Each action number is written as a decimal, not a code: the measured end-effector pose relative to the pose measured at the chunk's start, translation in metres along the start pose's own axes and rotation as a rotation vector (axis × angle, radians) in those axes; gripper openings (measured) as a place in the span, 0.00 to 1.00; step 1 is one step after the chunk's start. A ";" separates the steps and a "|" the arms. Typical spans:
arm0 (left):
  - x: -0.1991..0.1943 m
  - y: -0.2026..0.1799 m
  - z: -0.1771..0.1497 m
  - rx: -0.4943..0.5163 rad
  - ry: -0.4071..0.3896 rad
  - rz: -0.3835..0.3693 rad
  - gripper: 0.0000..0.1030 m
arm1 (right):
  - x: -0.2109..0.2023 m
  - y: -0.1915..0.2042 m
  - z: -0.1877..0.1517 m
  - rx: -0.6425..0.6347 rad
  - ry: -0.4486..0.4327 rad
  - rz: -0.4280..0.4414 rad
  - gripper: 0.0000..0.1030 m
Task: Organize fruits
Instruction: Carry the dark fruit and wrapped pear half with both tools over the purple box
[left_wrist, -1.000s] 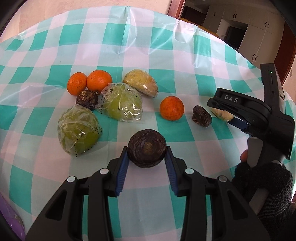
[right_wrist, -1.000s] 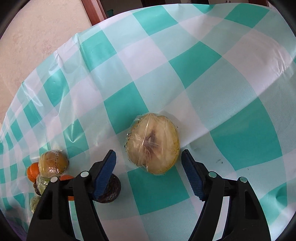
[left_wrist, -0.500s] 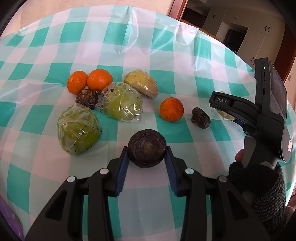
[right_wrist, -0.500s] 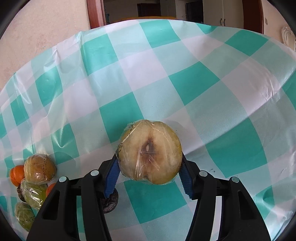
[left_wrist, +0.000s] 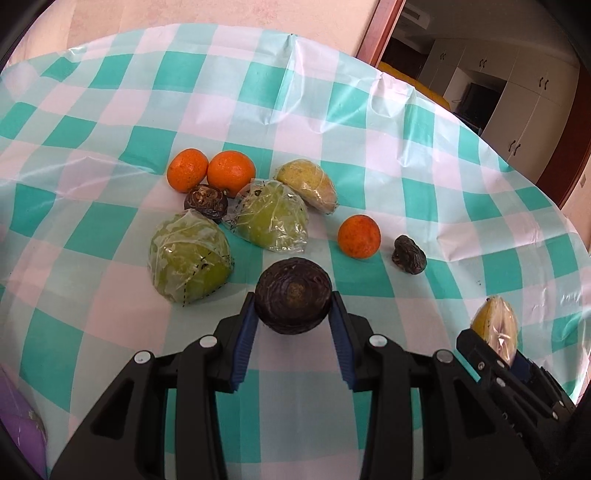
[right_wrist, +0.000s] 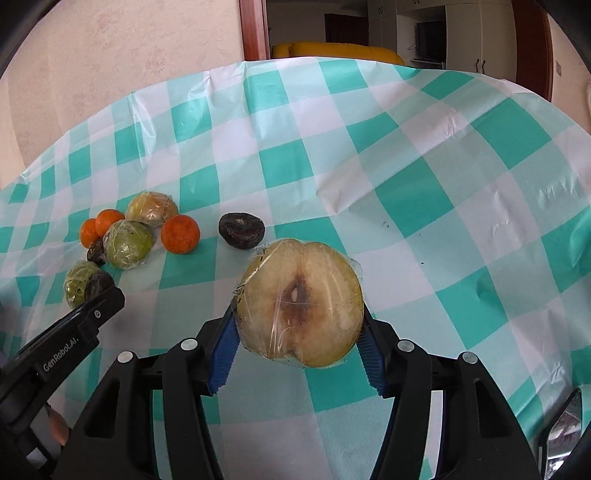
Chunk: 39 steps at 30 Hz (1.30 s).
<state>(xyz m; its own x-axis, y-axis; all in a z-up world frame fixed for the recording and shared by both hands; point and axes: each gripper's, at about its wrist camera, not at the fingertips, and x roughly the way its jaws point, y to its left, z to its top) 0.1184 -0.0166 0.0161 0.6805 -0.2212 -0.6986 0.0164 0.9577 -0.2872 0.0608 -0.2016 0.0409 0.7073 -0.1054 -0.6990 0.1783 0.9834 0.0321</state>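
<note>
My left gripper (left_wrist: 293, 314) is shut on a dark wrinkled round fruit (left_wrist: 293, 295), held above the checked tablecloth (left_wrist: 332, 110). My right gripper (right_wrist: 297, 328) is shut on a plastic-wrapped halved pear (right_wrist: 299, 306), cut face toward the camera, lifted off the cloth; it also shows in the left wrist view (left_wrist: 496, 326). On the cloth lie two oranges (left_wrist: 210, 175), a lone orange (left_wrist: 359, 236), two wrapped green fruit halves (left_wrist: 190, 260), a wrapped yellow fruit (left_wrist: 308, 184), and two small dark fruits (left_wrist: 206, 202) (left_wrist: 409, 254).
A purple object (left_wrist: 18, 417) sits at the lower left edge in the left wrist view. A doorway with cabinets (left_wrist: 498, 85) lies beyond the table's far right edge. The left gripper's body (right_wrist: 62, 343) shows at the left of the right wrist view.
My right gripper closed on the wrapped pear half and lifted it, then drew back toward me and to the lower right of the left view. The left gripper kept holding the dark fruit.
</note>
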 end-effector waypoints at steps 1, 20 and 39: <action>-0.007 0.003 -0.002 -0.009 -0.018 -0.001 0.38 | -0.011 0.003 -0.011 -0.019 0.001 0.003 0.56; -0.157 0.018 -0.057 0.023 -0.245 0.090 0.38 | -0.049 0.024 -0.059 -0.146 -0.011 0.053 0.56; -0.321 0.083 -0.100 -0.051 -0.359 0.153 0.38 | -0.097 0.065 -0.069 -0.245 -0.072 0.105 0.56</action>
<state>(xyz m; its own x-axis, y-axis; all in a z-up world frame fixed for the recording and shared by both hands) -0.1718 0.1152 0.1509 0.8852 0.0102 -0.4651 -0.1350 0.9624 -0.2358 -0.0435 -0.1169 0.0615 0.7617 -0.0027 -0.6479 -0.0629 0.9950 -0.0781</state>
